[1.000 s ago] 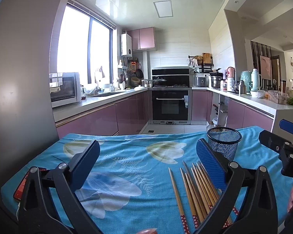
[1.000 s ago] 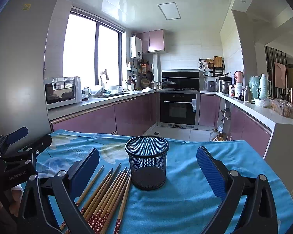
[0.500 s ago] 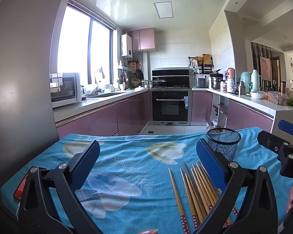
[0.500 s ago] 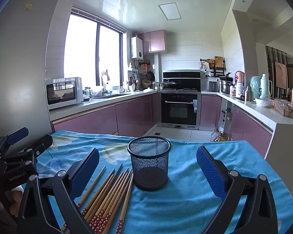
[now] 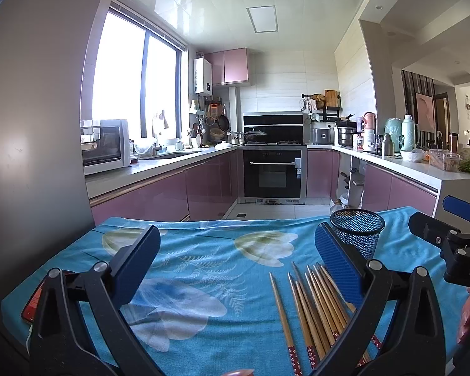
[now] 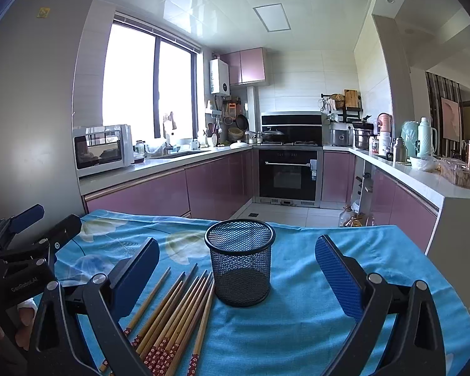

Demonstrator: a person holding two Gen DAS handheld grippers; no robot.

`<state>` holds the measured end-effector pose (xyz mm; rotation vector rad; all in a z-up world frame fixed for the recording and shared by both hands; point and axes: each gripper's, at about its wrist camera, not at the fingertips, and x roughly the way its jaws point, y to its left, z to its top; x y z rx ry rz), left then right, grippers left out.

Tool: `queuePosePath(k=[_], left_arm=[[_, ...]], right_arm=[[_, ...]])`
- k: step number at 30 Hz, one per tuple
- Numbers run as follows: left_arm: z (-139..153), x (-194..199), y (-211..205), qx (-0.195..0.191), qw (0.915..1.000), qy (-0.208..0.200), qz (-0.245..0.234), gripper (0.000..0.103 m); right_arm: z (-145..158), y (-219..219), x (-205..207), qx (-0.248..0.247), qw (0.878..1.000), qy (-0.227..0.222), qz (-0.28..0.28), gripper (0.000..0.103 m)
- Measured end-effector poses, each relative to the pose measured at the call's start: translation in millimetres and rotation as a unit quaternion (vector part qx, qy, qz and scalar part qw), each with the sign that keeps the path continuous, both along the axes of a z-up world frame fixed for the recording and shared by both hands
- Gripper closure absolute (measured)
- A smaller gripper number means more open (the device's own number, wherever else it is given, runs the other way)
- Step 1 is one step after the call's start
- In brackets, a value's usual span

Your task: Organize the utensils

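Observation:
Several wooden chopsticks [image 5: 313, 307] with red patterned ends lie in a loose row on the blue floral tablecloth [image 5: 203, 269]. A black mesh cup [image 5: 357, 232] stands upright and empty just beyond them. My left gripper [image 5: 235, 257] is open and empty above the cloth, with the chopsticks by its right finger. My right gripper [image 6: 238, 266] is open and empty, with the mesh cup [image 6: 239, 260] centred between its fingers and the chopsticks [image 6: 175, 316] at its lower left. Each gripper shows at the edge of the other's view.
A red phone [image 5: 34, 297] lies at the table's left edge. A grey fridge wall [image 5: 31, 125] rises close on the left. Beyond the table's far edge is a kitchen with pink cabinets, an oven [image 5: 272, 172] and a counter [image 5: 423, 169] on the right.
Both grippers have edged slightly forward and up; the cup and chopsticks sit a little lower in the views. Nothing was gripped or moved.

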<state>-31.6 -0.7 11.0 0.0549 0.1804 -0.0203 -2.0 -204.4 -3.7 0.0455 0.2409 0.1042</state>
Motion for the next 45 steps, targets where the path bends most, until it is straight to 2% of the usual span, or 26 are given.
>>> queuePosePath(k=[28, 45], left_arm=[[7.0, 0.5, -1.3, 0.0, 1.0, 0.0, 0.001, 0.006], [0.9, 3.2, -3.8, 0.003, 1.0, 0.007, 0.0, 0.006]], right_arm=[[-0.7, -1.6, 1.1, 0.004, 1.0, 0.002, -0.001, 0.007], [-3.8, -3.4, 4.3, 0.011, 1.0, 0.014, 0.004, 0.007]])
